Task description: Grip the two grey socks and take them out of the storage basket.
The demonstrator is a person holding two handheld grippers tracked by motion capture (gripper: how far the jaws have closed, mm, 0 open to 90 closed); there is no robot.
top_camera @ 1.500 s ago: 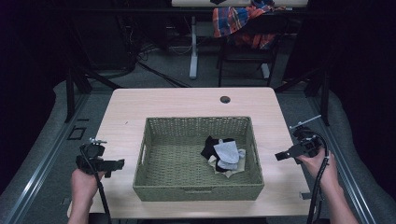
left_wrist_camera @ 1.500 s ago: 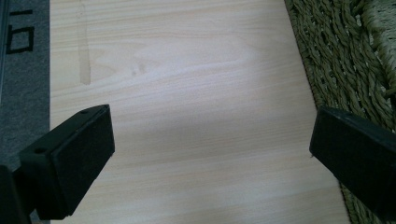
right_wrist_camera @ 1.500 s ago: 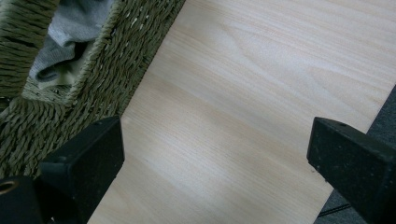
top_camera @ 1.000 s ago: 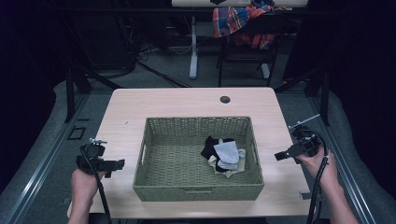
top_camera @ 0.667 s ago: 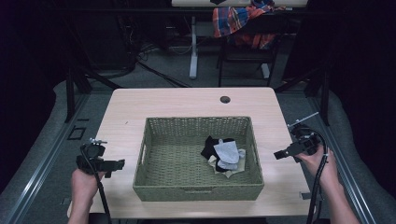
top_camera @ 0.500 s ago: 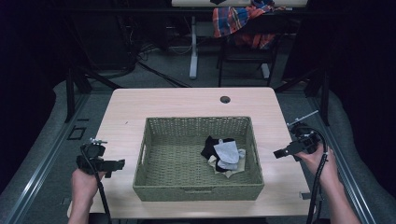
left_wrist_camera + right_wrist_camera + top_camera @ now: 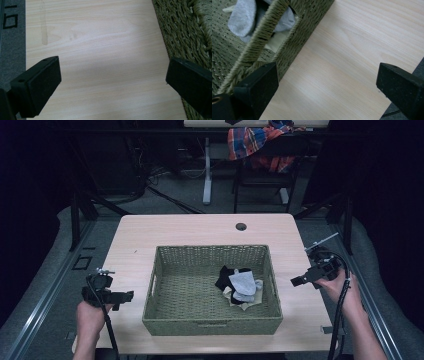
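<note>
A green woven basket [image 7: 165, 307] stands in the middle of the light wooden table [image 7: 200, 227]. In its right half lies a small heap of socks [image 7: 240, 285]: black, grey and cream. My left gripper [image 7: 125, 296] hovers left of the basket near the table's front left, open, with bare wood between its jaws [image 7: 112, 82]. My right gripper [image 7: 296, 281] is held right of the basket, open and empty [image 7: 327, 92]. The right gripper view shows the basket wall [image 7: 259, 42] and a grey sock [image 7: 243, 16] through a handle gap.
A dark round hole [image 7: 241, 226] sits near the table's far edge. Behind the table stand a desk leg [image 7: 206, 167] and a chair with plaid cloth [image 7: 255, 142]. Grey floor [image 7: 50, 270] borders both sides.
My right gripper has shifted slightly left and up toward the basket. The left gripper and the socks stay as they were.
</note>
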